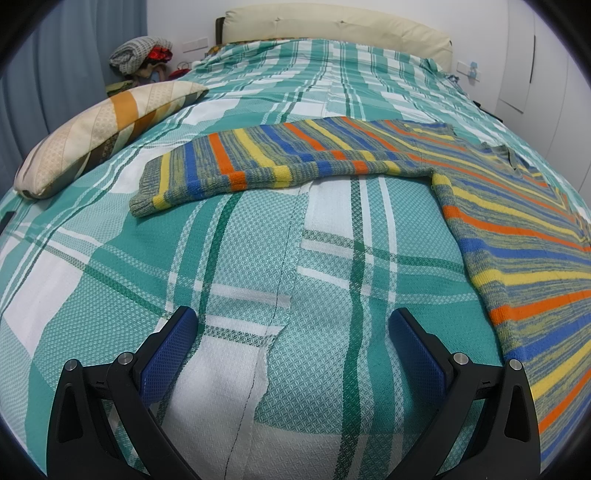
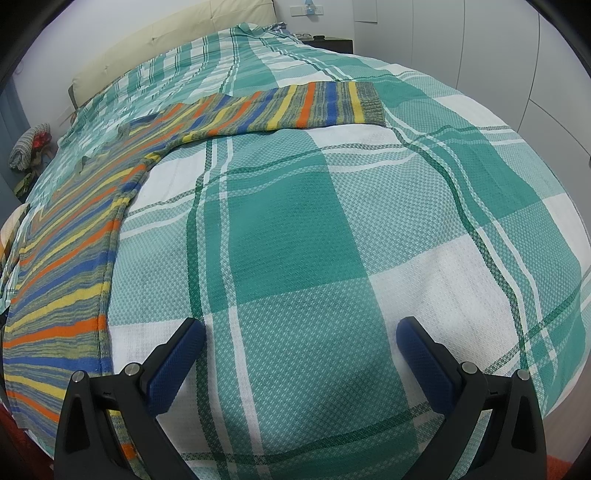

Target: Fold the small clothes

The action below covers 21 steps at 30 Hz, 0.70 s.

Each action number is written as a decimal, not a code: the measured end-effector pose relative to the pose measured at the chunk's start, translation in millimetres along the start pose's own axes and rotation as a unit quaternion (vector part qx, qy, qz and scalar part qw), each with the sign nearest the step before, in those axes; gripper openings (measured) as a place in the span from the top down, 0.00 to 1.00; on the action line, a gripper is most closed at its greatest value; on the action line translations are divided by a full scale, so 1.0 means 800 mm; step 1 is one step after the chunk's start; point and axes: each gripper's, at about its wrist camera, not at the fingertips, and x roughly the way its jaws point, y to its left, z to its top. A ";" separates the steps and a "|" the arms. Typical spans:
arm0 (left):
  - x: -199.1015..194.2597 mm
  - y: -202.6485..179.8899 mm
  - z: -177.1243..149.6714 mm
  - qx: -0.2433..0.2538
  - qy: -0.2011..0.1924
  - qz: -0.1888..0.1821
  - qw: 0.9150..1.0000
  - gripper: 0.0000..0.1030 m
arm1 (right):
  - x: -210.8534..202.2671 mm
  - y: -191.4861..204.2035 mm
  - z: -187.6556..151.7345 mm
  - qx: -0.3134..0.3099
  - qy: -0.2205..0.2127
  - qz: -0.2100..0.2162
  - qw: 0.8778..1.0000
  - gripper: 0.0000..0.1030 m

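Observation:
A small knitted sweater (image 1: 517,229) with orange, yellow, blue and grey-green stripes lies flat on a green-and-white checked bedspread (image 1: 229,266). In the left wrist view its body is at the right and one sleeve (image 1: 258,158) stretches out to the left. In the right wrist view the sweater's body (image 2: 62,266) is at the left and the other sleeve (image 2: 295,105) stretches right, ending in a ribbed cuff (image 2: 371,101). My left gripper (image 1: 291,325) is open and empty over bare bedspread, left of the body. My right gripper (image 2: 299,332) is open and empty, right of the body.
A striped beige and orange pillow (image 1: 99,133) lies at the bed's left. A cream headboard (image 1: 332,26) is at the back. A pile of clothes (image 1: 142,55) sits beside the bed by a blue curtain. White wardrobe doors (image 2: 498,55) stand at the right.

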 end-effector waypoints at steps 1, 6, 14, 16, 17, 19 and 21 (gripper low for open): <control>0.000 0.000 0.000 0.000 0.000 0.000 1.000 0.00 | 0.000 0.000 0.000 0.000 0.000 0.000 1.000 0.00; 0.000 0.000 0.000 0.000 0.000 0.000 1.000 0.00 | -0.001 0.000 0.000 0.001 0.000 0.000 1.000 0.00; 0.000 0.000 0.000 0.000 0.000 0.000 1.000 0.00 | 0.000 0.000 -0.001 0.001 0.000 -0.001 1.000 0.00; 0.000 0.000 0.000 0.000 0.000 0.000 1.000 0.00 | -0.002 0.001 -0.001 0.001 0.000 -0.002 1.000 0.00; 0.000 0.000 0.000 0.000 0.000 0.000 1.000 0.00 | -0.002 0.001 -0.001 0.001 0.000 -0.001 1.000 0.00; 0.000 0.000 0.000 0.000 0.000 0.000 1.000 0.00 | -0.002 0.001 -0.001 0.000 0.000 -0.001 1.000 0.00; 0.000 0.000 0.000 0.000 0.000 0.000 1.000 0.00 | -0.002 0.002 -0.001 -0.001 -0.001 -0.001 1.000 0.00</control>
